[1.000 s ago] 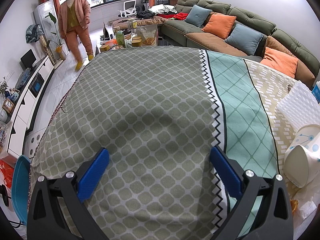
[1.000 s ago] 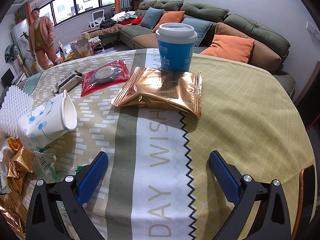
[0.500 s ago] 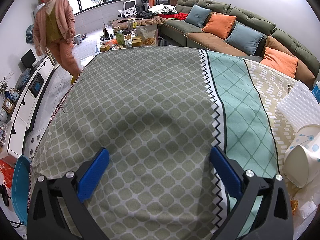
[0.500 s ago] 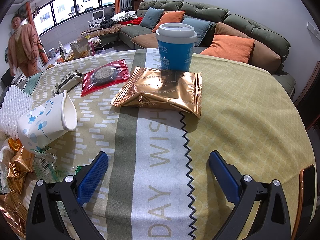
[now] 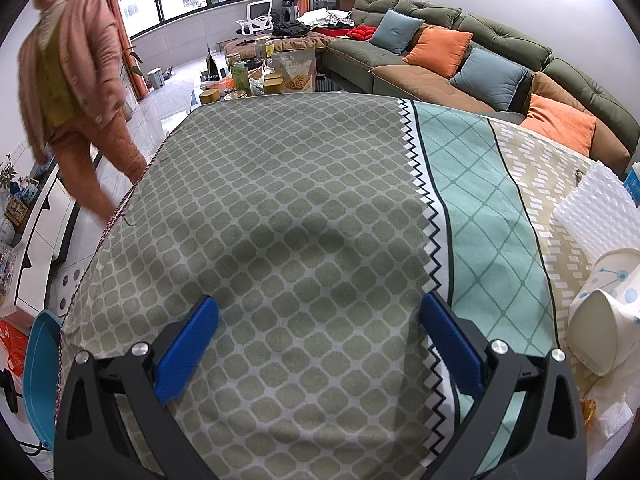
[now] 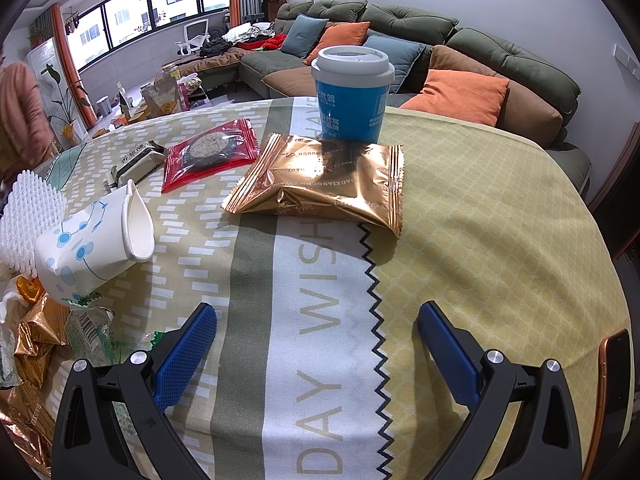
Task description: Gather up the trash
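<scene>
Both grippers are low over the table (image 5: 280, 200) and point forward along the cloth. The left gripper (image 5: 318, 332) is over a bare green part. The right gripper (image 6: 316, 340) faces the trash. A paper cup (image 6: 92, 248) lies on its side with nothing visible inside. A blue cup (image 6: 350, 92) stands upright with its lid on, just behind a gold packet (image 6: 320, 180). A red packet (image 6: 212, 152) lies near it. Crumpled wrappers (image 6: 36, 332) lie at the left. Both grippers are wide open and hold nothing.
</scene>
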`<state>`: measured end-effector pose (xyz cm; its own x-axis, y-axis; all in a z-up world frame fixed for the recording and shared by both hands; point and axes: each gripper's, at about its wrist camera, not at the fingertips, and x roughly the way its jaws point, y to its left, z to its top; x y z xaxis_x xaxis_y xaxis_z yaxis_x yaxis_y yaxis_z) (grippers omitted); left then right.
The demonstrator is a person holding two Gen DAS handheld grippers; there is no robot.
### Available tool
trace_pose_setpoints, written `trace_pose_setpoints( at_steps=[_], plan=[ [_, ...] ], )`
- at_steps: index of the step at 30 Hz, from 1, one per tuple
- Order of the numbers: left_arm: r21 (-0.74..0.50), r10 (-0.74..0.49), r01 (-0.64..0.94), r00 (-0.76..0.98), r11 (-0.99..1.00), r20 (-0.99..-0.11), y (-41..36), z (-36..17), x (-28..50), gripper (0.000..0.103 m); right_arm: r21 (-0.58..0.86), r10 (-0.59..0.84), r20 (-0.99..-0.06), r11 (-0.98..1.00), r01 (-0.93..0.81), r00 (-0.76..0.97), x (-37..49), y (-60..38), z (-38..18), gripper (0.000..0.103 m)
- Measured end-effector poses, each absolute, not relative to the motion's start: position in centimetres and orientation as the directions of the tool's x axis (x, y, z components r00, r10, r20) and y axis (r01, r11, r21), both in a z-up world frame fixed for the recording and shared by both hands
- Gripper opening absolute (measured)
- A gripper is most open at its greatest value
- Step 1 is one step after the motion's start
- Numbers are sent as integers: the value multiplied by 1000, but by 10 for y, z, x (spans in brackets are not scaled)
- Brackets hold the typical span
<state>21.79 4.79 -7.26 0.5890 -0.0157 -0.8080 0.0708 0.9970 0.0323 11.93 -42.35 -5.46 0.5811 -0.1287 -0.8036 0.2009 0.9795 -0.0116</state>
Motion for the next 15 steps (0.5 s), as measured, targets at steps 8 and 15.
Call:
trace_pose_setpoints(
  at_steps=[8,15],
  plan=[
    [32,-16,71,589,997,-808,48,-72,218,101,-12,-129,-804,980,201,581,119,-423,-55,100],
    [32,-16,71,589,997,-808,48,-73,218,101,-11,-129,-804,980,201,581,119,-424,-54,100]
  ],
)
